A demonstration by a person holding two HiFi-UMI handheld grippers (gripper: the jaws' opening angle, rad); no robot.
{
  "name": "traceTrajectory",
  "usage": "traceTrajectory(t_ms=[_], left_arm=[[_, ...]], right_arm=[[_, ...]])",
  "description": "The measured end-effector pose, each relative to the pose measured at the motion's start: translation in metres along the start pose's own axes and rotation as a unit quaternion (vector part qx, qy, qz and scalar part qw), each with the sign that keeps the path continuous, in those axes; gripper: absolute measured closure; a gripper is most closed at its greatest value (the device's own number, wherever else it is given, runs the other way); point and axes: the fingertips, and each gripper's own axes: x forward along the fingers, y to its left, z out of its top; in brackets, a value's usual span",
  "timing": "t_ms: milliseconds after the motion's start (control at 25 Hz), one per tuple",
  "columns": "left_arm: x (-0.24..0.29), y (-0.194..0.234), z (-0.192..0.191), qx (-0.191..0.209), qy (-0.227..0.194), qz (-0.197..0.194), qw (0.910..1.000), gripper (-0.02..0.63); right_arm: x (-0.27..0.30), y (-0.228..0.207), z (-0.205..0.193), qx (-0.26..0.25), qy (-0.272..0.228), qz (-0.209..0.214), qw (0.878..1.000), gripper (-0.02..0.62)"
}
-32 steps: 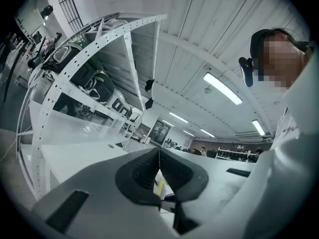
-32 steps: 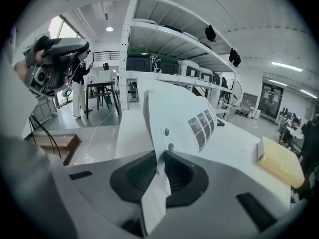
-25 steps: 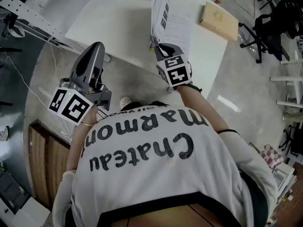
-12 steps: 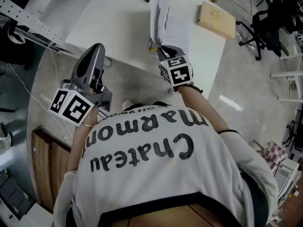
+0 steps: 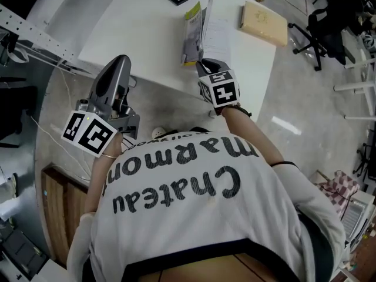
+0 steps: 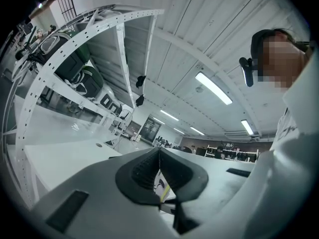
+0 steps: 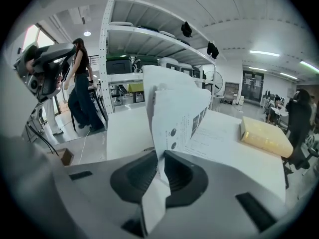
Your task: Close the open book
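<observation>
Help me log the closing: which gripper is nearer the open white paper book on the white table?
Right. The right gripper is shut on raised pages of the book; the left gripper hangs apart, off the table.

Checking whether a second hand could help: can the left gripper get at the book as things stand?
Probably yes. The left gripper hangs off the table edge, jaws together and empty, and only bare table lies between it and the book. The right gripper grips just the raised pages.
</observation>
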Motion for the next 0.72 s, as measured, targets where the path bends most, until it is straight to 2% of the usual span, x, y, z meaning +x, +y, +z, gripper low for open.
traceTrajectory(t_ms=[720], left_arm=[[0.0,0.0018,-0.0017,-0.001,0.004,-0.002,1.0,0.581]], right_arm=[[0.0002,-0.0059,-0.0072,0.024,0.002,-0.003,1.0,0.534]])
